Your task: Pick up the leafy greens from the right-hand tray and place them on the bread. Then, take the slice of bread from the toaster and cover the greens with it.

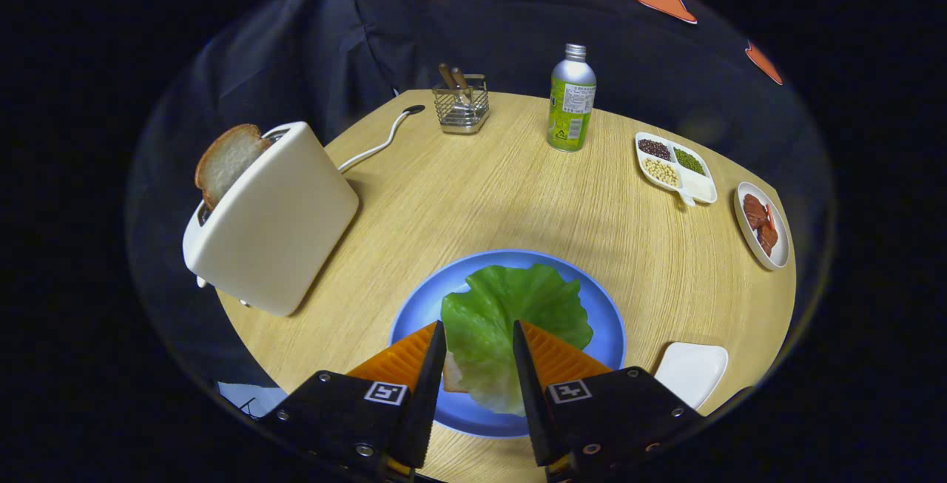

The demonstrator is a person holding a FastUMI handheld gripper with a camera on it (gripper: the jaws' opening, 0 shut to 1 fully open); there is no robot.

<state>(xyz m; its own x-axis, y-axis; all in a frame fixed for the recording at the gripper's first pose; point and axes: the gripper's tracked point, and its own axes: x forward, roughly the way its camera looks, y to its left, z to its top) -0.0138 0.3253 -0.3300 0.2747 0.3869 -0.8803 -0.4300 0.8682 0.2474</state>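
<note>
The tongs (479,329) hang with their two fingers apart above a blue plate (603,320) on a round wooden desk (518,194), gripping nothing. A broad green lettuce leaf (510,305) lies flat on the plate in the gap between the fingers and just ahead of them; whether the fingers touch it cannot be told from this angle. A pale corner of bread (453,379) peeks out from under the near edge of the leaf, close by the left finger, so the greens rest on the bread.

Beyond the plate and to the left stands a cream toaster (277,224), seen tilted by the lens, with a slice of bread (226,161) rising out of its slot, crust uppermost. A white cord (377,144) runs from behind the toaster across the desk toward its far edge.

At the back of the desk sits a small wire basket (460,109) holding brown-handled utensils, and to its right an upright green bottle with a silver cap (571,98). Further right lies a white divided dish (677,169) with dark, green and pale beans in separate compartments, and past it, near the desk's rim, a small white dish (762,224) of reddish-brown pieces. A white square tray (692,372) rests just beside the plate on the right, level with the right finger.
</note>
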